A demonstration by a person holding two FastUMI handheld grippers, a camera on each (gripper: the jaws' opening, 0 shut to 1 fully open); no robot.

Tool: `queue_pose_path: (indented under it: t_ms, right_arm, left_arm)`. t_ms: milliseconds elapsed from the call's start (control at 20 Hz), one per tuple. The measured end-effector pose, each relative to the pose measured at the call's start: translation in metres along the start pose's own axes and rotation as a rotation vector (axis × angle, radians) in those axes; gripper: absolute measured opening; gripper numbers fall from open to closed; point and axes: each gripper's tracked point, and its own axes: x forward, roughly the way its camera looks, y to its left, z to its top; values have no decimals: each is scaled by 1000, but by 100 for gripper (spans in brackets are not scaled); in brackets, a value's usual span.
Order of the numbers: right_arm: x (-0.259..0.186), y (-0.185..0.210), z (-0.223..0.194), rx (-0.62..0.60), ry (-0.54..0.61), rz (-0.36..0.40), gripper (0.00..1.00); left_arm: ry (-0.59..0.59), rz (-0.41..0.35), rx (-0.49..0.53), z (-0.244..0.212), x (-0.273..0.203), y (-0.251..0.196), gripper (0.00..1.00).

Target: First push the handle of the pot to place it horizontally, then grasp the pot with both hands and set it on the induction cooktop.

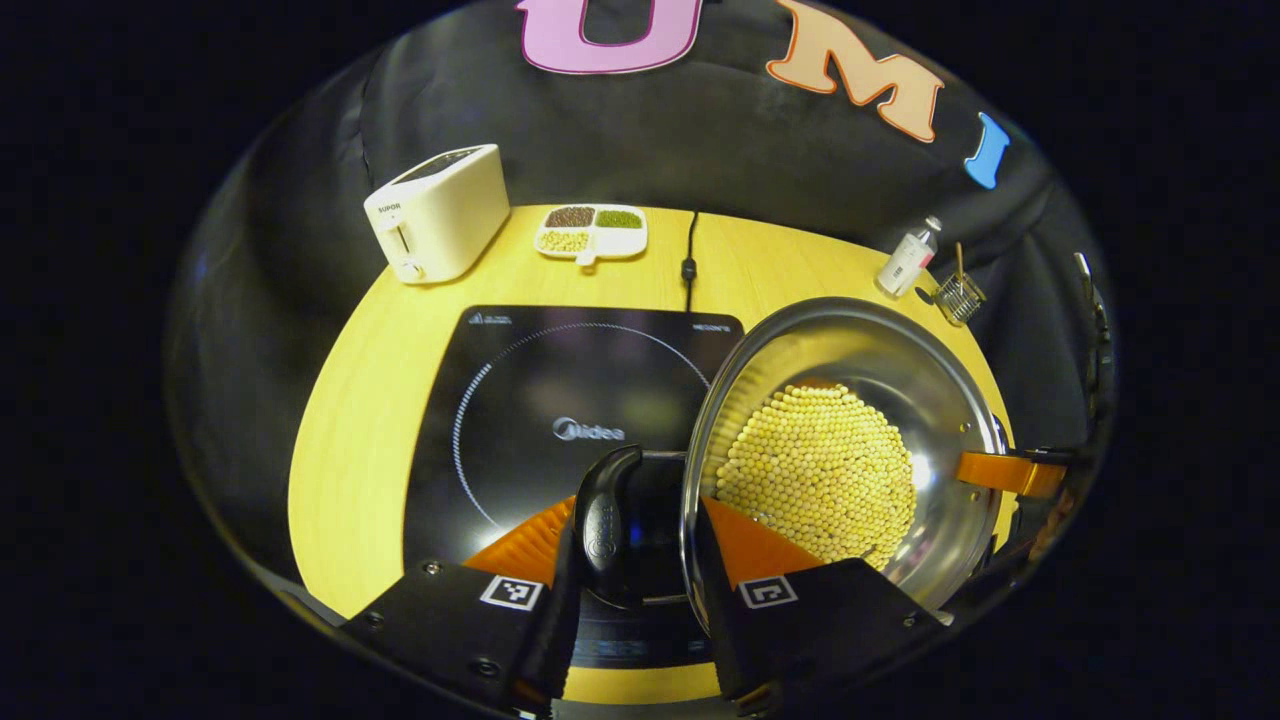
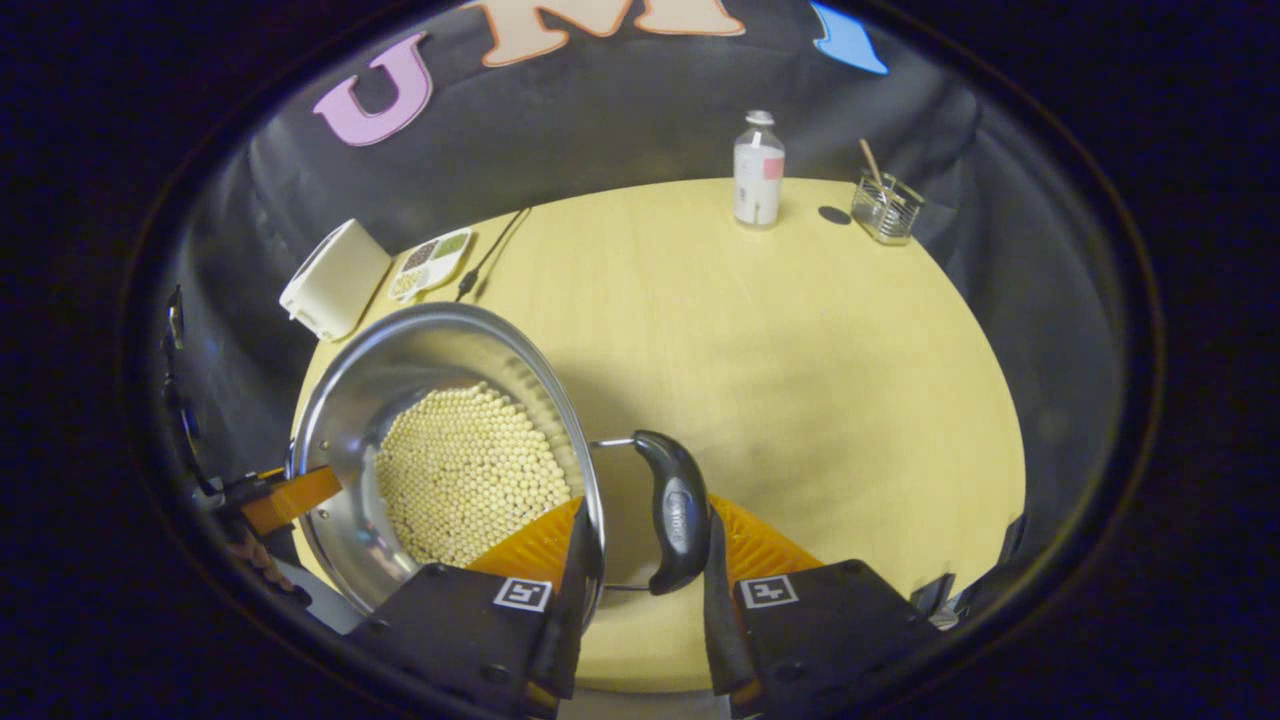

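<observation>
Pot held at both handles

My left fingers [image 1: 640, 560] and right fingers [image 2: 640, 575] each clamp a handle; the pot [image 1: 850, 440] hangs beside the cooktop [image 1: 540, 400].

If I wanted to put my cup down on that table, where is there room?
Most room is on the bare table, between the pot and the bottle with its wire basket. The far left is crowded: toaster, bean tray, cord, cooktop.

Both views close, facing opposite, sharing pot [image 1: 850, 450].
</observation>
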Motion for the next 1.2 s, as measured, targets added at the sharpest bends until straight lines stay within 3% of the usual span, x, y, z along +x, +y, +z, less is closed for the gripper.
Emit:
queue_pose_path:
  t_ms: [250,500,700,900,1000,1150,1200]
  right_arm:
    - [-10,3,6,-21,2,-61,49]
    - [-6,5,3,-36,8,-99,50]
    - [-5,4,4,-42,22,-104,54]
    - [-6,3,3,-42,41,-99,50]
    - [-4,2,4,-48,49,-96,54]
    - [-2,2,2,-54,66,-93,50]
    - [-2,2,2,-54,71,-90,54]
  left_arm:
    - [26,-26,-41,-3,9,48,57]
    - [-4,-34,-13,5,10,73,57]
    - [-16,-33,-8,11,11,89,57]
    - [-32,-23,5,23,17,105,57]
    - [-45,-9,17,28,19,114,57]
    - [-61,18,37,36,21,123,57]
    - [-68,25,39,39,22,126,57]
